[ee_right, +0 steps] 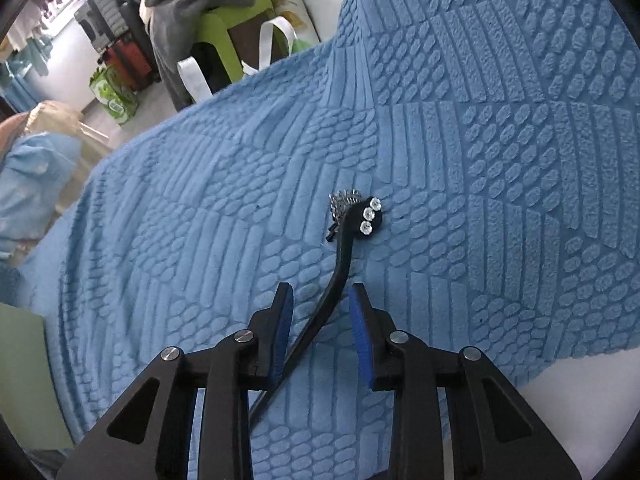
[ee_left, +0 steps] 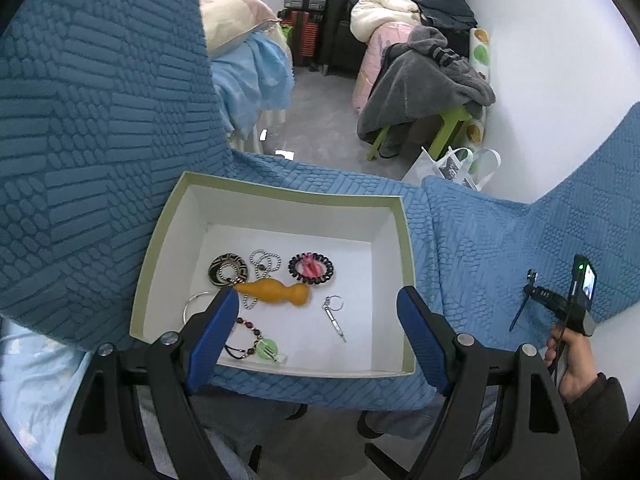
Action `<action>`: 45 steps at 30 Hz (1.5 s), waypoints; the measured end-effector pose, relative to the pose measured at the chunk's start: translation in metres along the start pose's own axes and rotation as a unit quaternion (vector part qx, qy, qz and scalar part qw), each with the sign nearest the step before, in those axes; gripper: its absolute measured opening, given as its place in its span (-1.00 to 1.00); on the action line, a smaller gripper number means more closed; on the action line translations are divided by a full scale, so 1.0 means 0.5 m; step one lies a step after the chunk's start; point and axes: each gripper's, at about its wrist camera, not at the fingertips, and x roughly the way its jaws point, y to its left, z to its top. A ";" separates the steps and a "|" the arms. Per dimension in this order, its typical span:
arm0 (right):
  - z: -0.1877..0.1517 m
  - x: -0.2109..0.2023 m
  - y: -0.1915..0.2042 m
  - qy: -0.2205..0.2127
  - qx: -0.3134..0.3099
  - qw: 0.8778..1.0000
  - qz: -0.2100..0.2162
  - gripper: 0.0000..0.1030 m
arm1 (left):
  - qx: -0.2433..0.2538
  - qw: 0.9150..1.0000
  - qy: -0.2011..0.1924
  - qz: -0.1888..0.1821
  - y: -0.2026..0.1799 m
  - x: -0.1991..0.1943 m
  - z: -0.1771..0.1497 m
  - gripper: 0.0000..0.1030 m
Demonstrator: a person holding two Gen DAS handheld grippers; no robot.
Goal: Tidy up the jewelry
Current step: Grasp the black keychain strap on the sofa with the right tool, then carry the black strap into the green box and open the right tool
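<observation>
Hairpin (ee_right: 347, 236) on blue cover (ee_right: 200, 200), shaft lying between the right gripper's (ee_right: 320, 304) part-open fingers, not yet clamped.
Long axis runs straight ahead, jewelled head far; right hand nearer. Left gripper (ee_left: 316, 304) gapes wide, empty, over box (ee_left: 160, 248); only the left view shows the box contents and the pin's place right of it.

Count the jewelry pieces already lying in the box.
7, maybe more behind the left jaw: patterned ring, bead chain, black coil tie, orange gourd, silver hoop, keyring charm, beaded green pendant, all inside the box.
</observation>
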 end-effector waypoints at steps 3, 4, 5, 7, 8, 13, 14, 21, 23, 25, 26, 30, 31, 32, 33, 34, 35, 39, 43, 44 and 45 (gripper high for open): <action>-0.002 0.006 0.010 -0.003 -0.012 1.000 -0.018 -0.65 | -0.007 1.000 -0.003 0.009 0.012 -0.001 -0.005 0.58; -0.002 0.006 0.014 -0.007 -0.019 0.999 -0.027 -0.69 | -0.007 1.000 -0.003 0.009 0.015 0.000 -0.005 0.58; 0.000 0.009 0.017 -0.010 -0.022 0.999 -0.030 -0.71 | -0.006 1.000 -0.003 0.013 0.017 0.001 -0.007 0.58; 0.002 0.012 0.027 -0.011 -0.028 0.999 -0.033 -0.81 | 0.000 1.000 -0.006 0.016 0.017 0.001 -0.007 0.58; 0.003 0.012 0.028 -0.010 -0.028 0.999 -0.031 -0.83 | 0.004 1.000 -0.008 0.017 0.016 0.000 -0.007 0.58; -0.008 0.003 0.050 -0.012 -0.045 0.999 -0.026 -0.87 | 0.001 1.000 -0.026 0.015 0.017 -0.009 -0.007 0.58; -0.009 -0.002 0.057 -0.015 -0.049 0.998 -0.026 -0.87 | -0.001 1.000 -0.027 0.008 0.016 -0.011 -0.005 0.58; -0.018 -0.087 0.066 -0.038 -0.042 0.998 0.027 -0.87 | 0.012 0.999 -0.041 0.007 -0.008 -0.023 0.008 0.58; -0.023 -0.118 0.076 -0.049 -0.050 0.997 0.037 -0.87 | 0.028 0.999 -0.038 -0.007 -0.018 -0.029 0.015 0.58; -0.024 -0.150 0.088 -0.061 -0.057 0.995 0.045 -0.87 | 0.041 0.998 -0.043 -0.011 -0.029 -0.043 0.019 0.58; -0.023 -0.171 0.095 -0.067 -0.059 0.995 0.053 -0.87 | 0.050 0.998 -0.048 -0.011 -0.034 -0.052 0.022 0.58; -0.015 -0.261 0.149 -0.101 -0.074 0.989 0.082 -0.87 | 0.057 0.997 -0.060 -0.011 -0.038 -0.076 0.036 0.58; -0.014 -0.277 0.160 -0.107 -0.076 0.988 0.087 -0.87 | 0.053 0.997 -0.063 -0.013 -0.037 -0.084 0.041 0.58; -0.012 -0.301 0.178 -0.118 -0.080 0.985 0.095 -0.87 | 0.047 0.996 -0.067 -0.021 -0.032 -0.092 0.046 0.58; -0.010 -0.324 0.198 -0.127 -0.087 0.983 0.102 -0.87 | 0.043 0.996 -0.068 -0.031 -0.028 -0.098 0.052 0.58; -0.006 -0.336 0.218 -0.134 -0.093 0.981 0.107 -0.87 | 0.041 0.996 -0.068 -0.035 -0.026 -0.101 0.054 0.58; -0.006 -0.352 0.234 -0.138 -0.096 0.979 0.113 -0.87 | 0.041 0.996 -0.073 -0.031 -0.022 -0.107 0.058 0.58; -0.011 -0.401 0.317 -0.146 -0.123 0.971 0.145 -0.87 | 0.043 0.995 -0.081 -0.026 -0.009 -0.115 0.064 0.58; -0.027 -0.437 0.417 -0.154 -0.157 0.960 0.174 -0.87 | 0.039 0.996 -0.083 -0.019 0.019 -0.110 0.068 0.58; -0.032 -0.439 0.445 -0.154 -0.165 0.958 0.180 -0.87 | 0.036 0.996 -0.083 -0.026 0.029 -0.107 0.068 0.58; -0.040 -0.439 0.474 -0.150 -0.172 0.955 0.188 -0.87 | 0.032 0.995 -0.084 -0.032 0.036 -0.106 0.067 0.58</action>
